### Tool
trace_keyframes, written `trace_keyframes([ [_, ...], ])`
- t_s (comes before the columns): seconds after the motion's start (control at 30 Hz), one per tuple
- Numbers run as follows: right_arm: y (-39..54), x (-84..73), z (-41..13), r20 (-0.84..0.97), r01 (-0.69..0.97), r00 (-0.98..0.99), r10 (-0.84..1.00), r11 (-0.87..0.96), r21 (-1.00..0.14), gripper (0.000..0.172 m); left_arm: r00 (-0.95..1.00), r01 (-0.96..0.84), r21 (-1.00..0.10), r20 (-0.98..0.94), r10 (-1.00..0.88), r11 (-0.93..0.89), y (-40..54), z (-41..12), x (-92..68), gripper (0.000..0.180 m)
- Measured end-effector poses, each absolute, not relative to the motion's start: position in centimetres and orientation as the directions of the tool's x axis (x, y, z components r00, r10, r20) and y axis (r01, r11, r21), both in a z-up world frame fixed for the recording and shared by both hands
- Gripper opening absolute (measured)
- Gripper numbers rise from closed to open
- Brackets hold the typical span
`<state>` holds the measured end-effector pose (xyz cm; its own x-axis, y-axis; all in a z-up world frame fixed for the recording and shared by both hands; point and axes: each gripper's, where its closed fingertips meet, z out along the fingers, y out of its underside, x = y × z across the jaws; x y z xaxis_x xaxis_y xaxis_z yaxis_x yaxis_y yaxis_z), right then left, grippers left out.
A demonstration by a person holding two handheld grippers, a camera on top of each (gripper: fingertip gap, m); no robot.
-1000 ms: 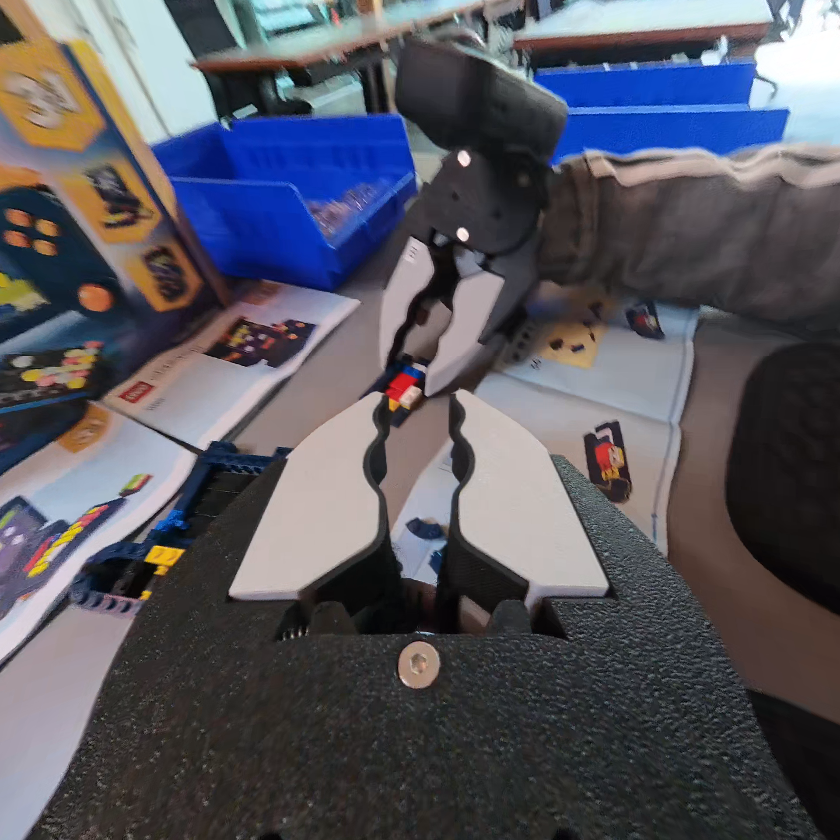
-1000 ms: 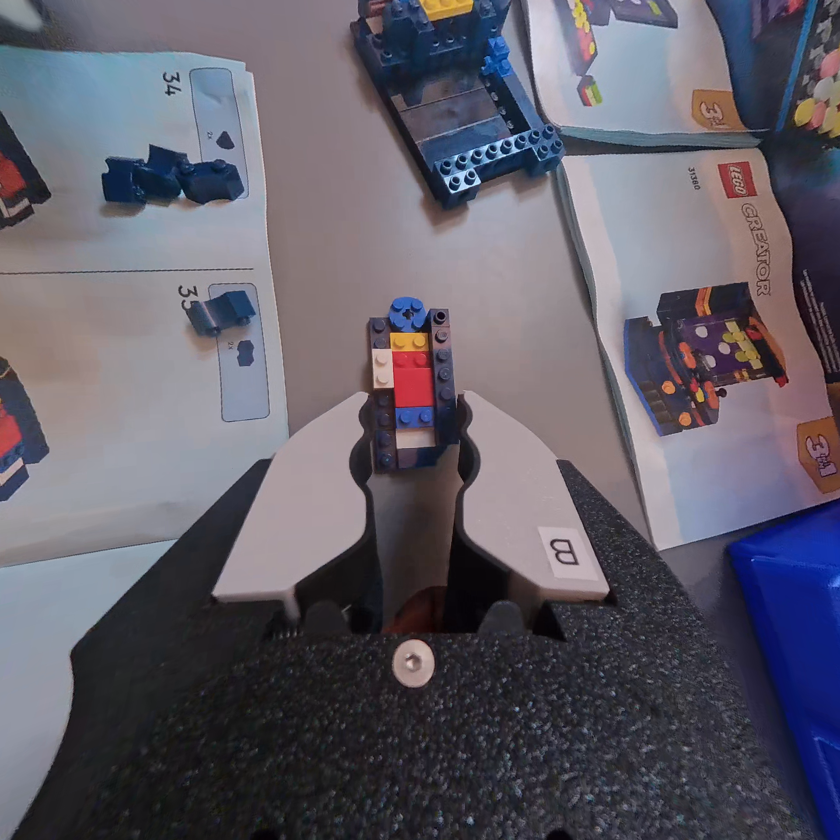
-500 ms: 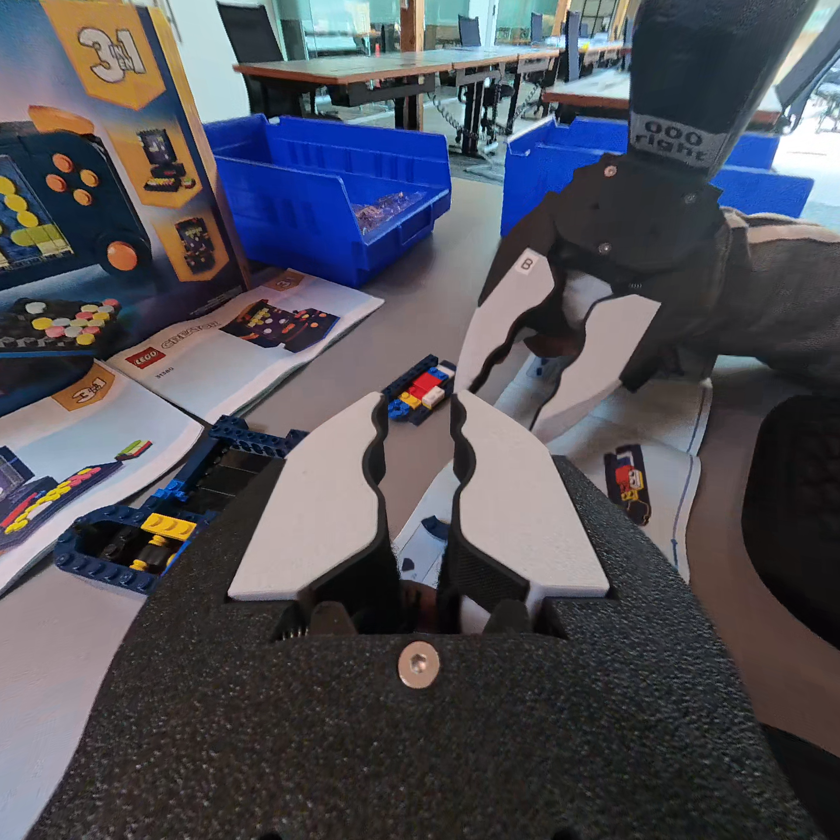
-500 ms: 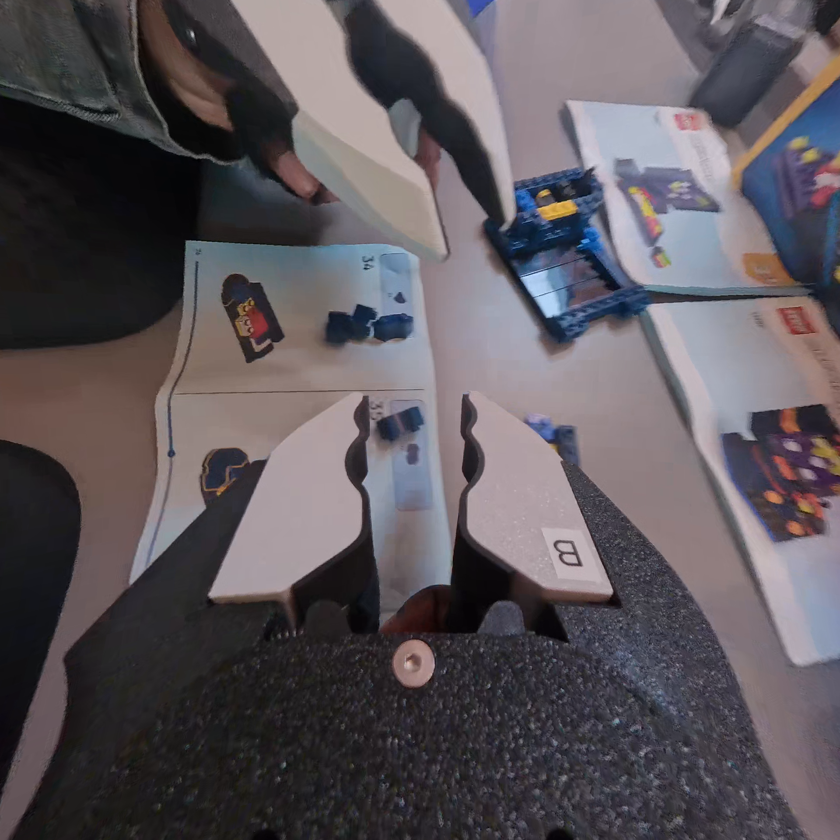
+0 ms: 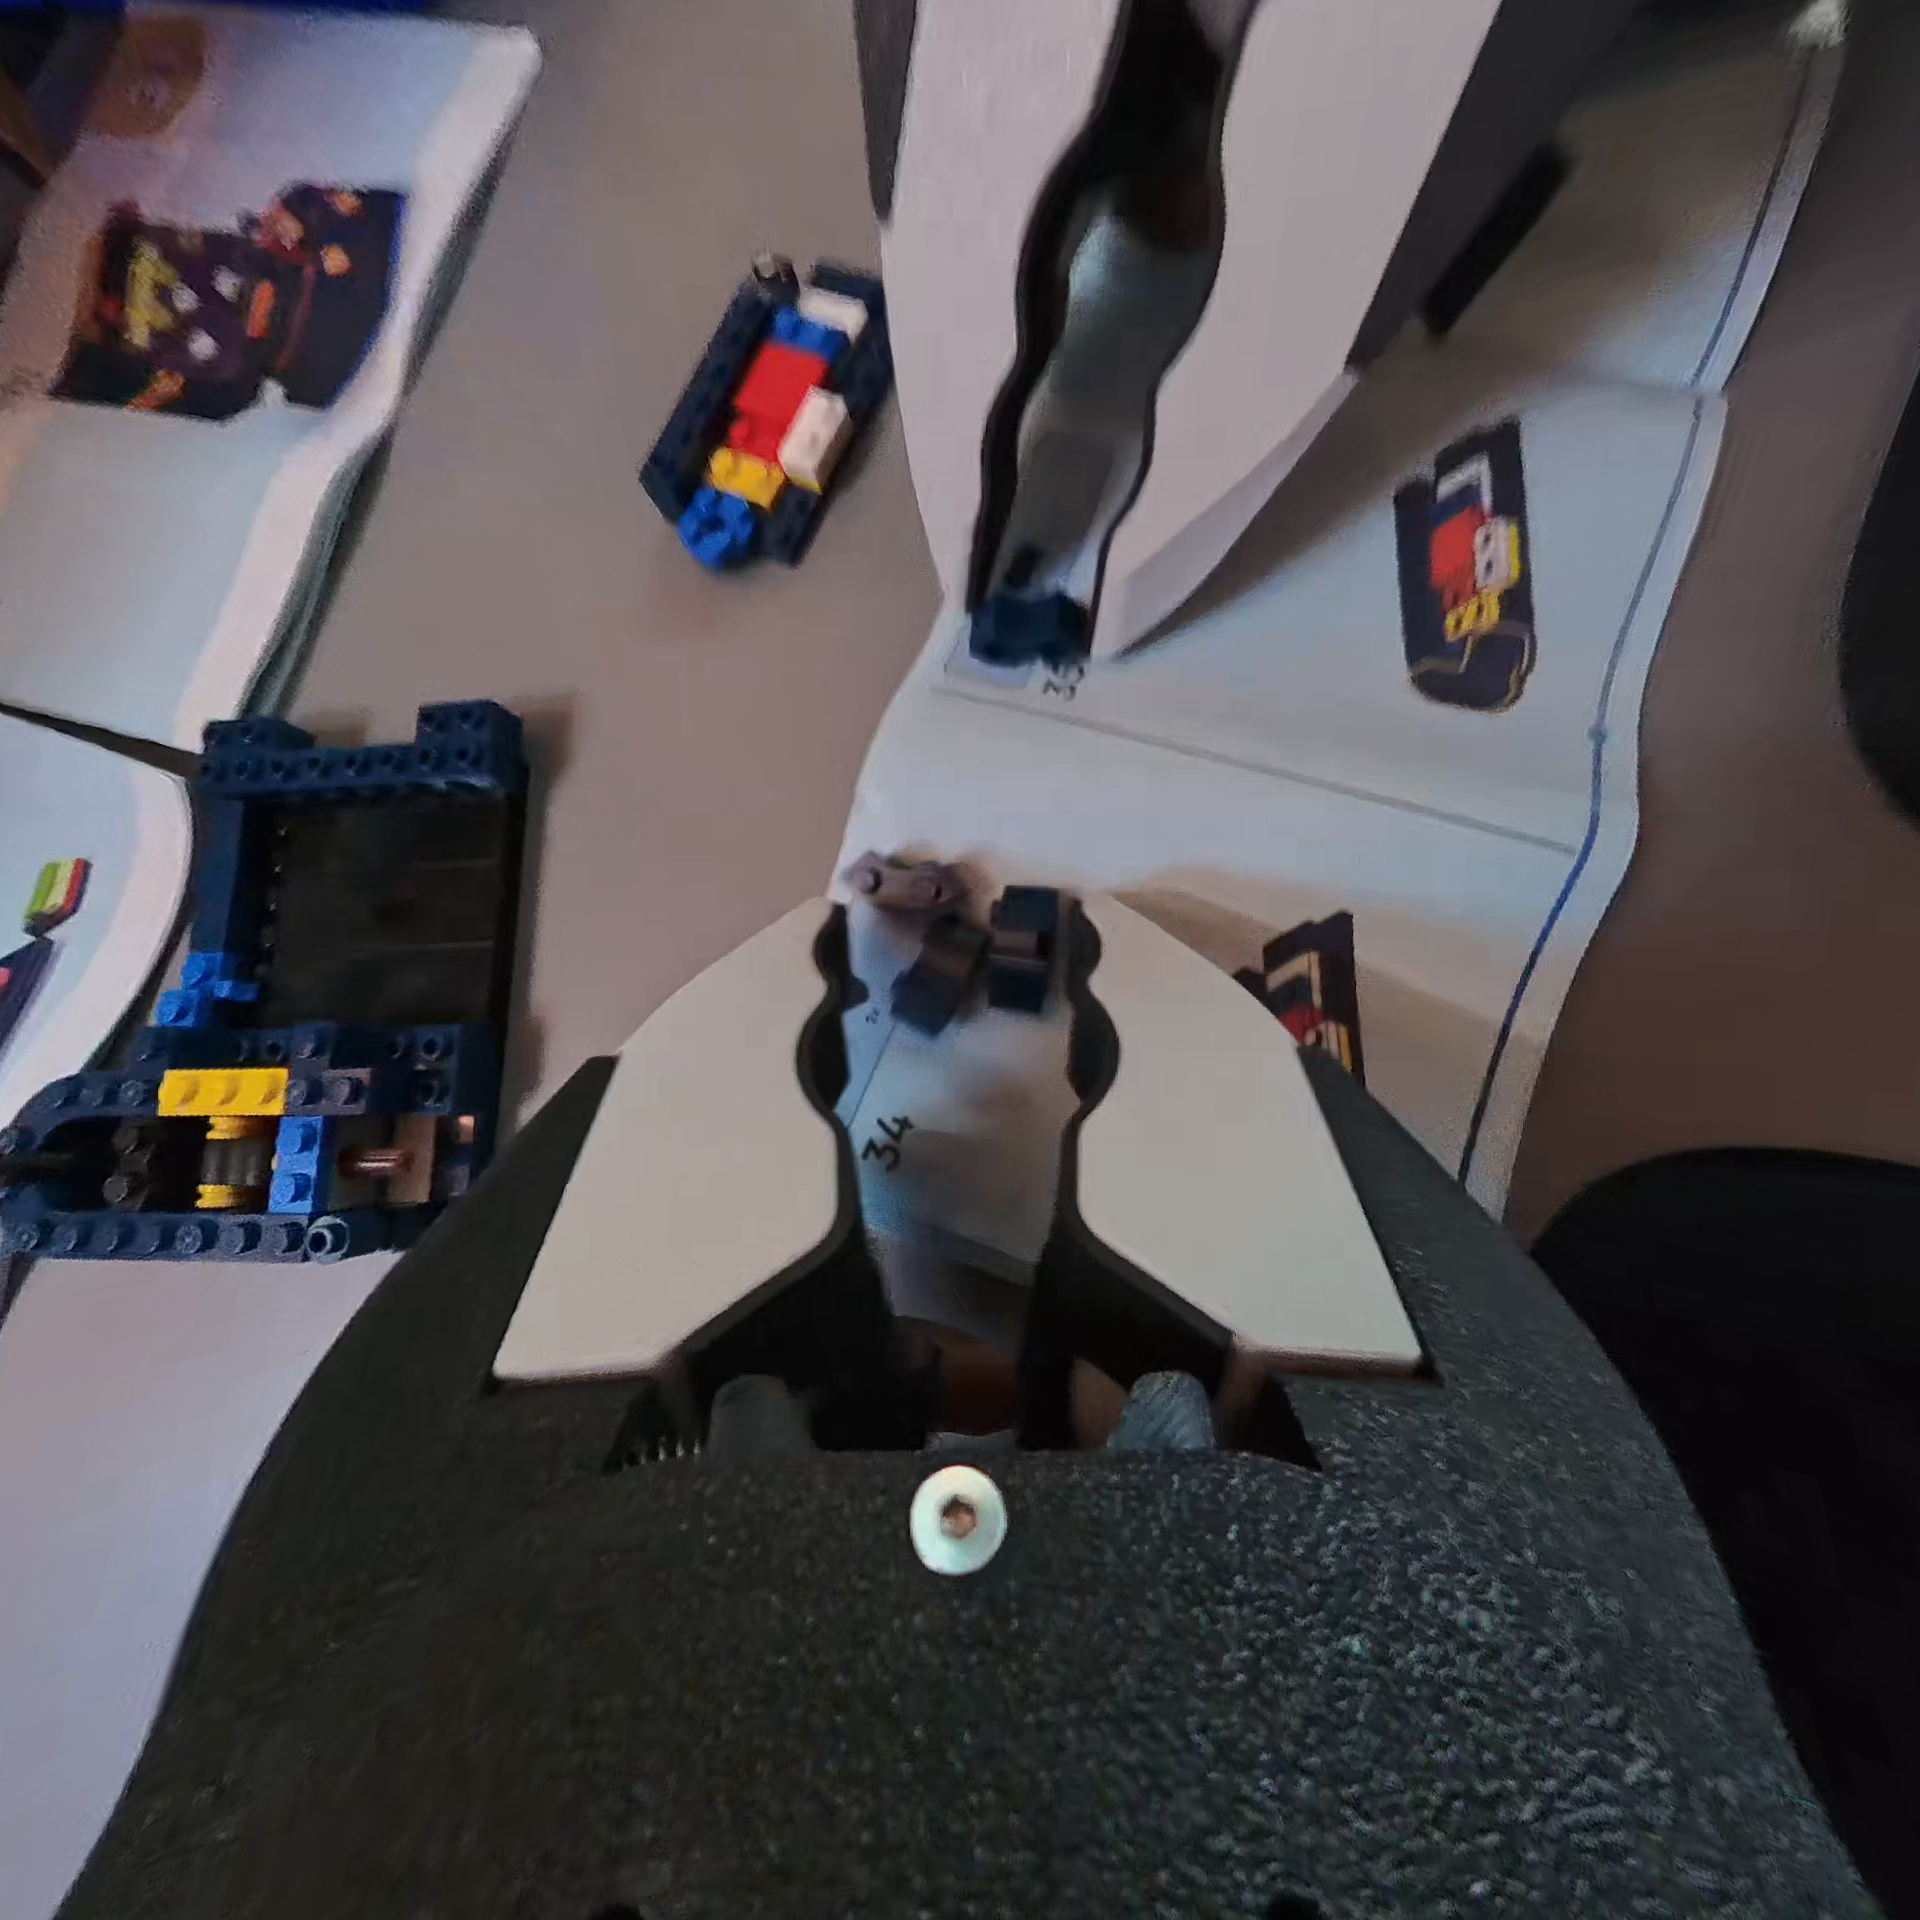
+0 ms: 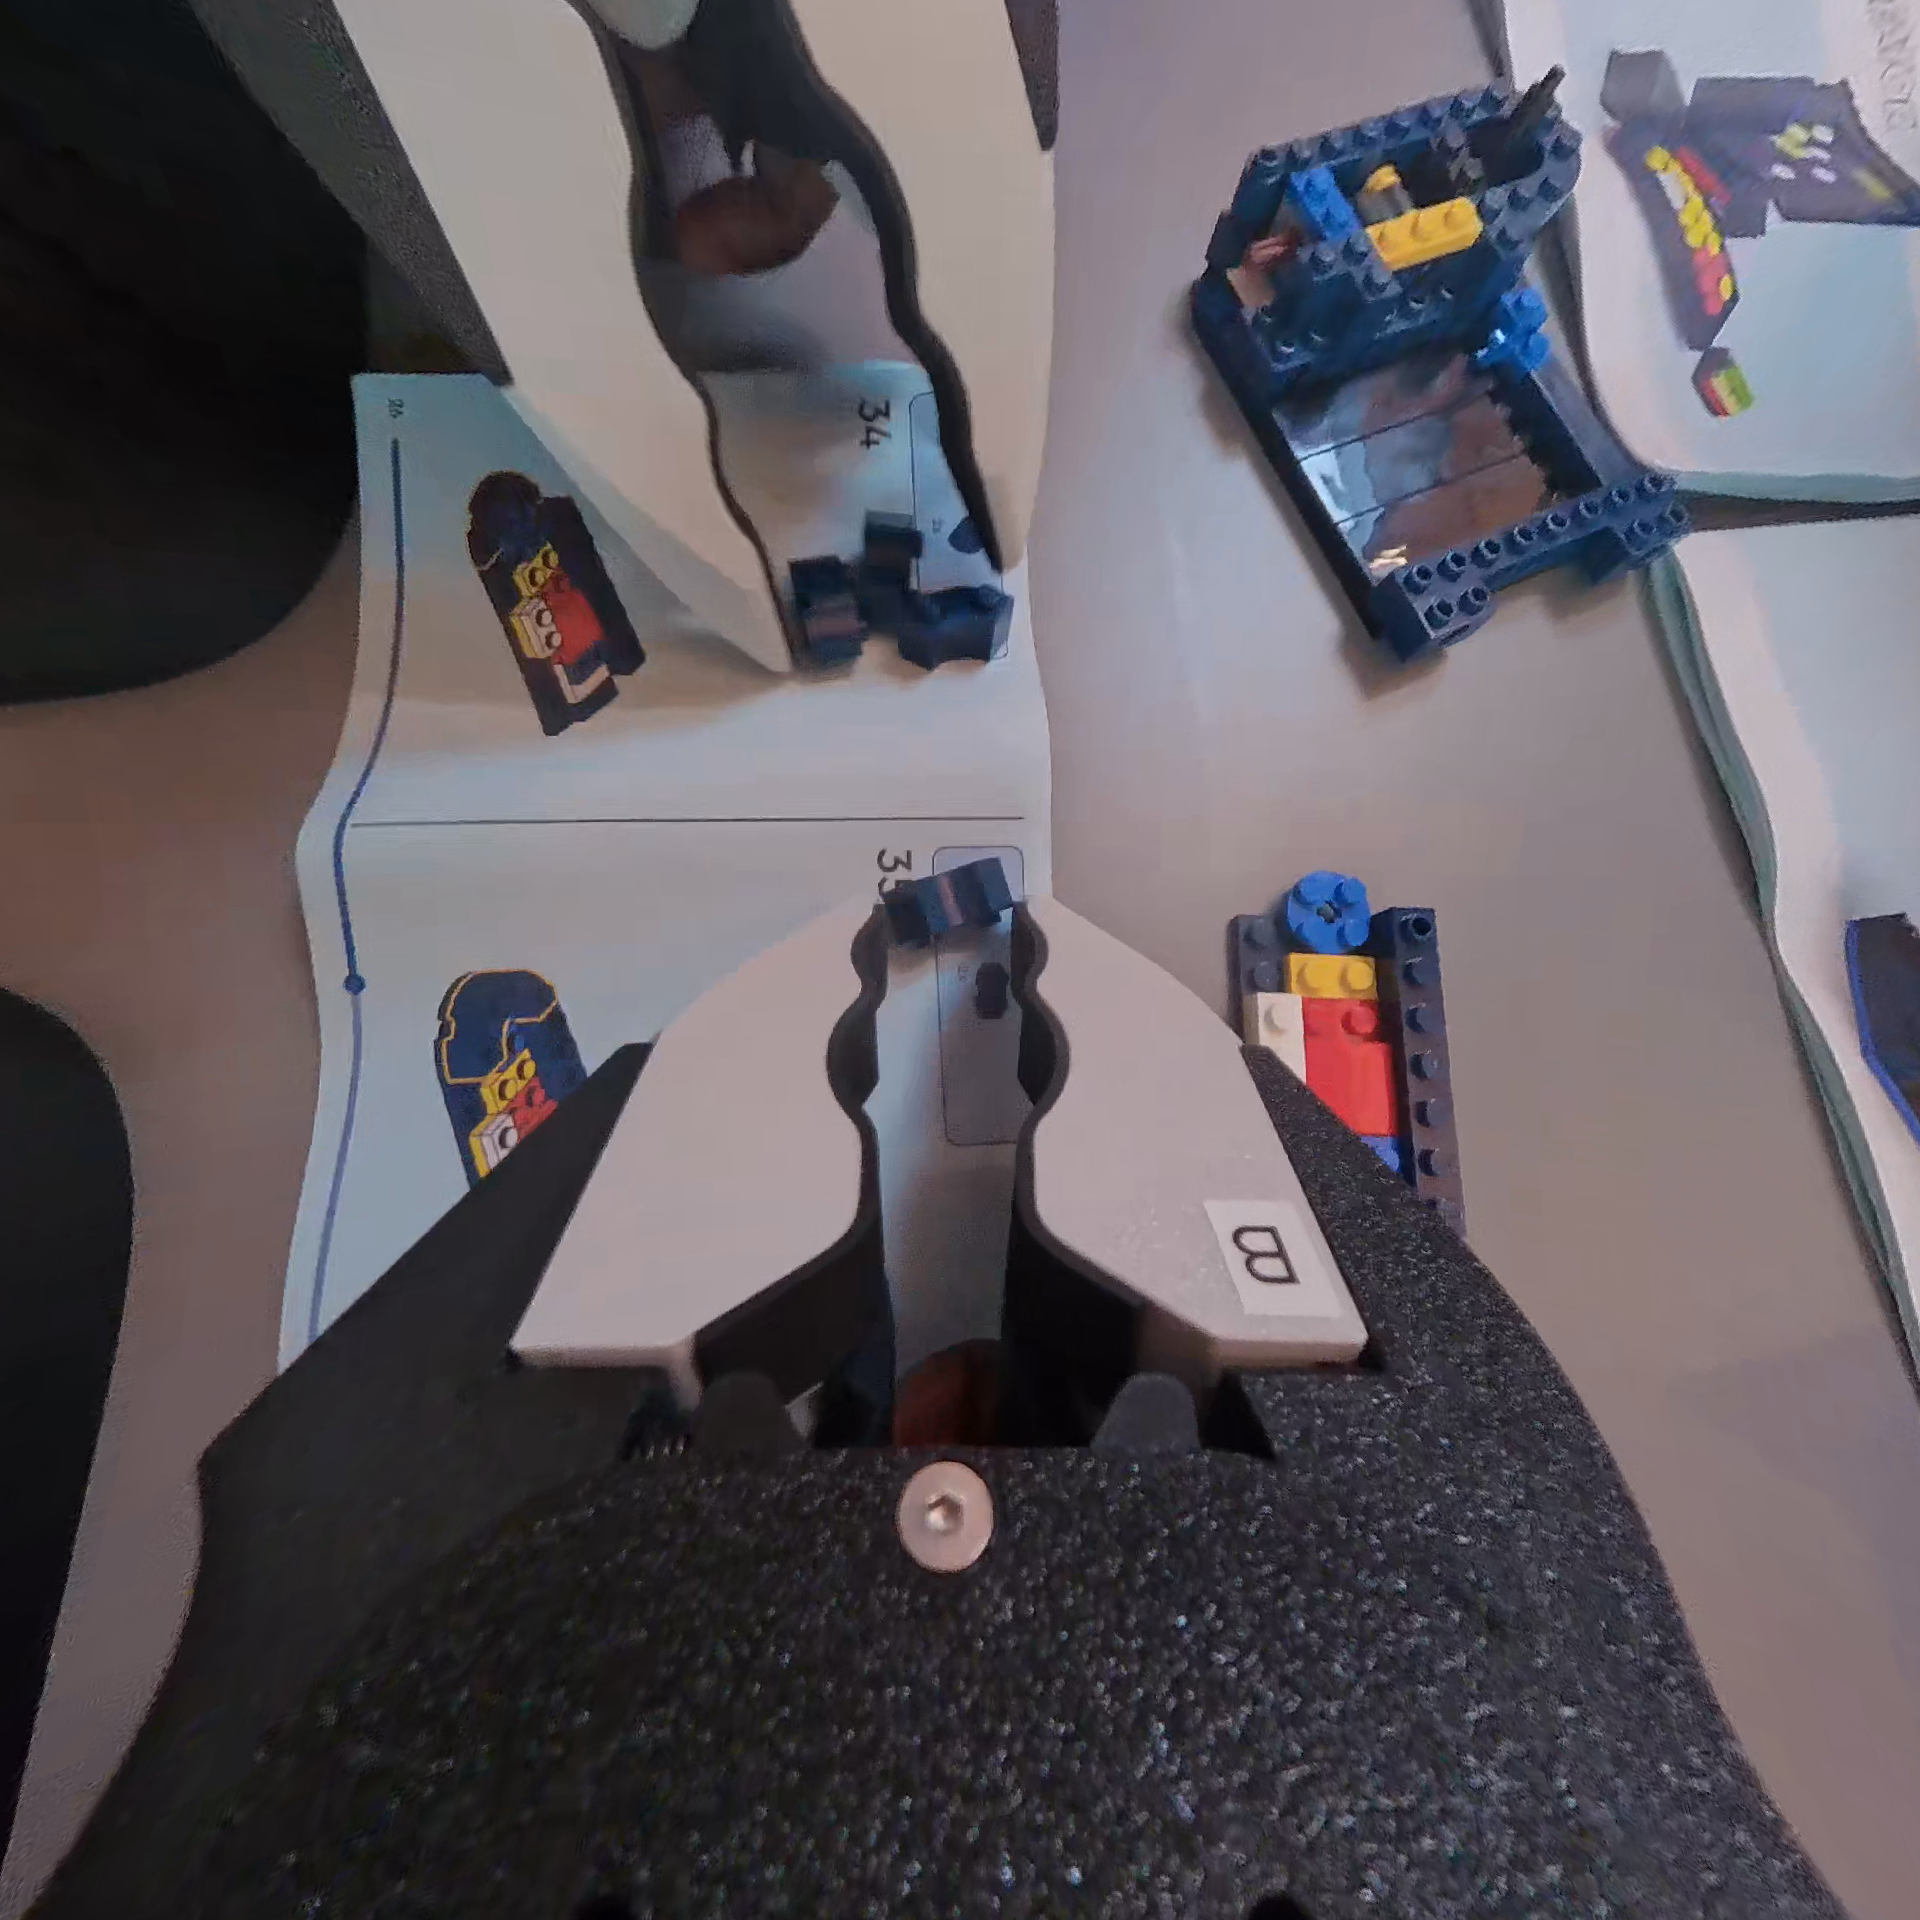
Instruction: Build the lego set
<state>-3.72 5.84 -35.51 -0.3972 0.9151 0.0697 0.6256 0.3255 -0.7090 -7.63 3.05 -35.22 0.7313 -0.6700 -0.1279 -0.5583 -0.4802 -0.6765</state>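
My left gripper [image 5: 956, 925] is open, its tips low over the open instruction page [image 5: 1247, 810]. A cluster of small dark blue pieces [image 5: 971, 951] lies between its fingers, with a gap on the left side. The right wrist view shows the same gripper [image 6: 888, 613] around that cluster [image 6: 894, 592]. My right gripper [image 6: 948, 925] is shut on a single dark blue piece [image 6: 951, 899] at its tips, on the same page [image 6: 675, 748]. The left wrist view shows the right gripper [image 5: 1039, 623] with that piece [image 5: 1023, 623]. A small red, yellow, white and blue build [image 6: 1345, 1029] lies on the table beside the right gripper.
A larger dark blue frame build [image 5: 343, 935] with a yellow brick lies left of the page; it also shows in the right wrist view [image 6: 1434, 364]. Other booklets [image 5: 208, 208] lie beyond it on the grey table [image 5: 644, 644]. A dark rounded object [image 5: 1766, 1403] sits at the right. Left tips to right tips: about 6 centimetres.
Both grippers tipped down onto the page. The right gripper let go of the small colourful build, moved to the page and closed on a dark blue piece. The left jaws opened wider over the cluster.
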Motion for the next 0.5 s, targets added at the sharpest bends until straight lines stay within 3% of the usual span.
trace_keyframes([
  [0.07, 5.9, -4.2, -35.5, 0.090, 0.617, -0.381, 0.920, 0.326, -0.716, 0.022, 0.762, -0.542, -0.696, -0.170, -0.624, -0.472, 3.9, -34.8, -8.2, 0.025],
  [0.17, 6.6, -5.9, -34.7, 0.143, 0.574, -0.285, 0.948, 0.288, -0.767, 0.021, 0.818, -0.516, -0.702, -0.234, -0.526, -0.491, 5.1, -34.9, -9.6, 0.019],
  [0.3, 7.7, -8.0, -33.8, 0.179, 0.540, -0.124, 0.976, 0.218, -0.813, 0.022, 0.856, -0.495, -0.706, -0.298, -0.422, -0.506, 6.1, -34.8, -11.1, 0.021],
  [0.4, 8.1, -8.3, -34.3, 0.225, 0.573, -0.085, 0.971, 0.232, -0.786, 0.044, 0.870, -0.478, -0.733, -0.319, -0.376, -0.484, 6.4, -33.5, -11.6, 0.029],
  [0.5, 7.8, -8.1, -33.6, 0.202, 0.541, -0.100, 0.974, 0.224, -0.811, 0.047, 0.834, -0.545, -0.653, -0.358, -0.419, -0.526, 4.8, -32.4, -12.2, 0.034],
])
